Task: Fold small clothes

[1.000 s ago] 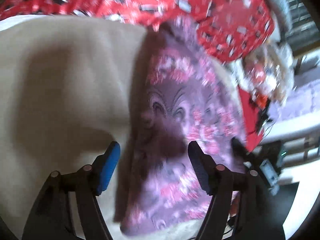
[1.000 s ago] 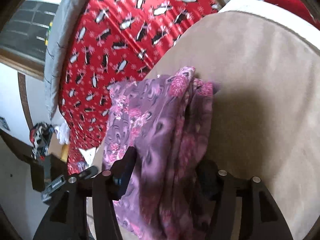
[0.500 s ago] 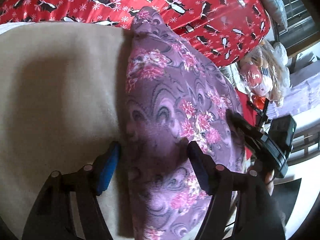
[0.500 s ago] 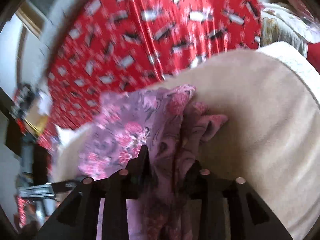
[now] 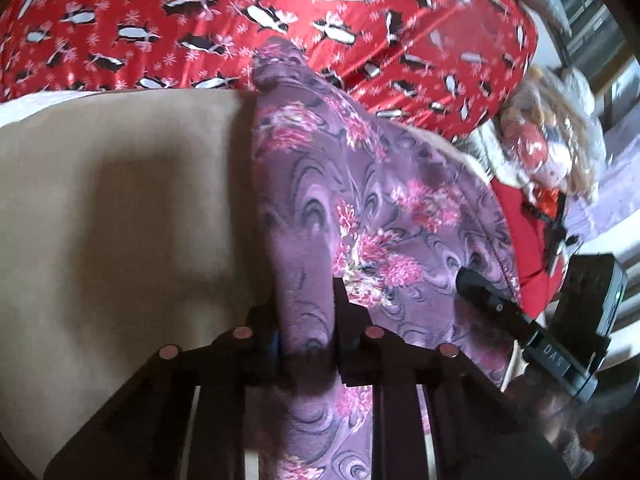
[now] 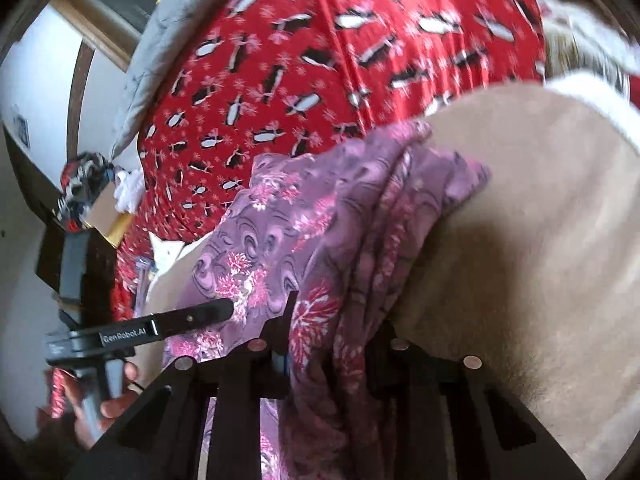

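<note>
Purple floral garment [image 5: 360,208] bunched between both tongs: left gripper [image 5: 306,320] and right gripper [image 6: 332,320] closing on neighbouring edge folds, ready to lift together.

Both wrist views close, angled down, sharing purple garment [image 5: 372,216].

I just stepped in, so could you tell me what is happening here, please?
A person is folding a purple floral garment on a beige surface, with tongs in each hand. The left tongs and right tongs are both closing on bunched folds of it. A red penguin-print fabric lies behind.
</note>
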